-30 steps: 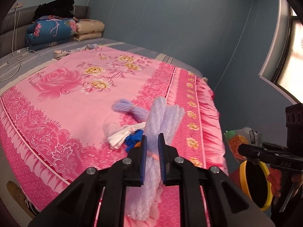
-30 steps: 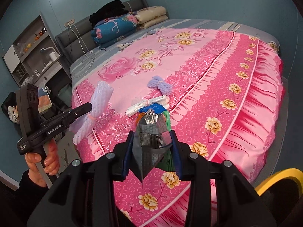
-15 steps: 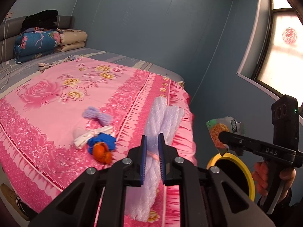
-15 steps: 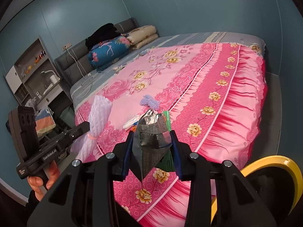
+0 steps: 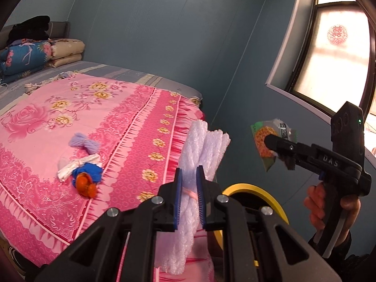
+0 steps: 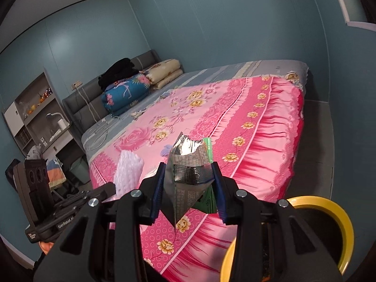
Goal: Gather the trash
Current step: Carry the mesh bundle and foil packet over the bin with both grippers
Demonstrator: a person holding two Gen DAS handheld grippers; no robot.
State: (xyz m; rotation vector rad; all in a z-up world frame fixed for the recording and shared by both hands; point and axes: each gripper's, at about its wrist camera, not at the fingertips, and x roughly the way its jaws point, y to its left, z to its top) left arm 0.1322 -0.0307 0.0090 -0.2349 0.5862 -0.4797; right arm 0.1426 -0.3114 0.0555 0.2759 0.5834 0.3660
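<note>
Nearest in the left wrist view, the left gripper (image 5: pixel 189 195) is clamped on a bundle of white foam netting (image 5: pixel 199 155), its blue pads pressing both sides where a pink band ties the bundle; the netting stands upright and fans out above the fingers toward 12 o'clock. Just behind the fingers, at 5 o'clock, the yellow rim of a black trash bin (image 5: pixel 270 197) curves into sight. At 3 o'clock the right gripper (image 5: pixel 268 141) is held up in the air over the bin side, pinching a snack wrapper (image 5: pixel 265 136) with orange food printed on it, and the person's right hand (image 5: pixel 329 204) wraps its grip.

In the right wrist view the same wrapper (image 6: pixel 190 164) sits between the right tool's blue pads, silver inside turned to the camera, a green edge at its right, its lower corner pointing down. The bin's yellow rim (image 6: pixel 329 209) lies at 4 o'clock.

Farther out, on the pink floral bedspread (image 5: pixel 105 117) at 9 o'clock, more scraps lie together: an orange piece (image 5: pixel 84 183) touching a blue scrap (image 5: pixel 90 170), a white twisted strip (image 5: pixel 75 165) beside them, and a lilac knotted piece (image 5: pixel 83 142) a little beyond. At the far end, toward 10 o'clock, folded quilts (image 5: pixel 25 56) and dark clothing (image 5: pixel 30 28) are stacked against the headboard
</note>
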